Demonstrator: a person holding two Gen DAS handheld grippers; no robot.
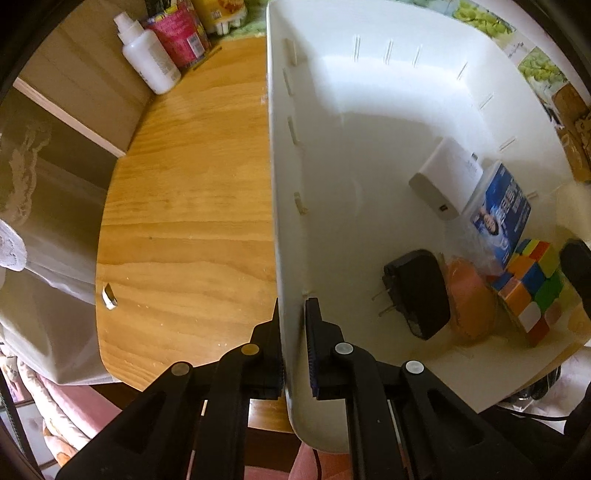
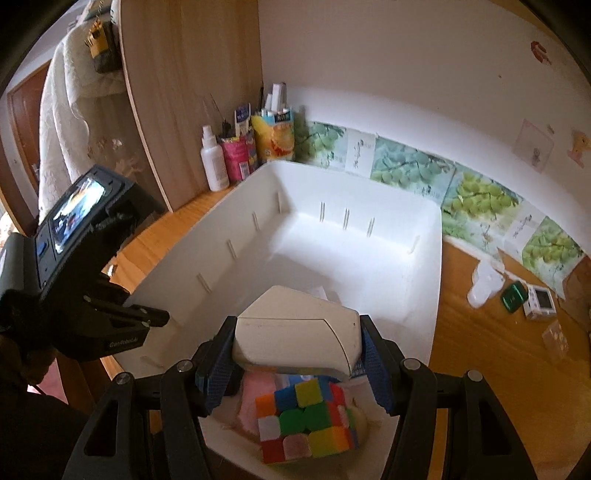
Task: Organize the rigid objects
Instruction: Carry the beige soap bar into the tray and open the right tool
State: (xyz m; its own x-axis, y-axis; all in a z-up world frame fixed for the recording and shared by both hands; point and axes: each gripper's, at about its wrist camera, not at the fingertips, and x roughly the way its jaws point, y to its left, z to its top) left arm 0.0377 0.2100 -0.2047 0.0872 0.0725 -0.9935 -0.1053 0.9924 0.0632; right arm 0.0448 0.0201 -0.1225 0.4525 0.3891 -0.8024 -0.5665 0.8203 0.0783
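Observation:
A white plastic bin [image 1: 369,110] stands on the wooden table [image 1: 184,221]. My left gripper [image 1: 293,314] is shut on the bin's near left wall, one finger inside and one outside. In the bin lie a black plug adapter [image 1: 417,291], an orange object [image 1: 469,299], a colour cube [image 1: 532,288], a blue packet [image 1: 502,210] and a white charger [image 1: 447,177]. My right gripper [image 2: 299,354] is shut on that white charger [image 2: 295,332] and holds it over the bin [image 2: 332,251], above the colour cube [image 2: 306,421]. The left gripper body [image 2: 85,266] shows at the left of that view.
A white bottle [image 1: 147,55], a pink canister [image 1: 177,33] and a yellow carton [image 2: 275,136] stand at the table's back. A green item [image 2: 513,295], a small white device [image 2: 539,301] and clear wrappers [image 2: 484,280] lie right of the bin. A wooden panel [image 2: 184,92] rises at left.

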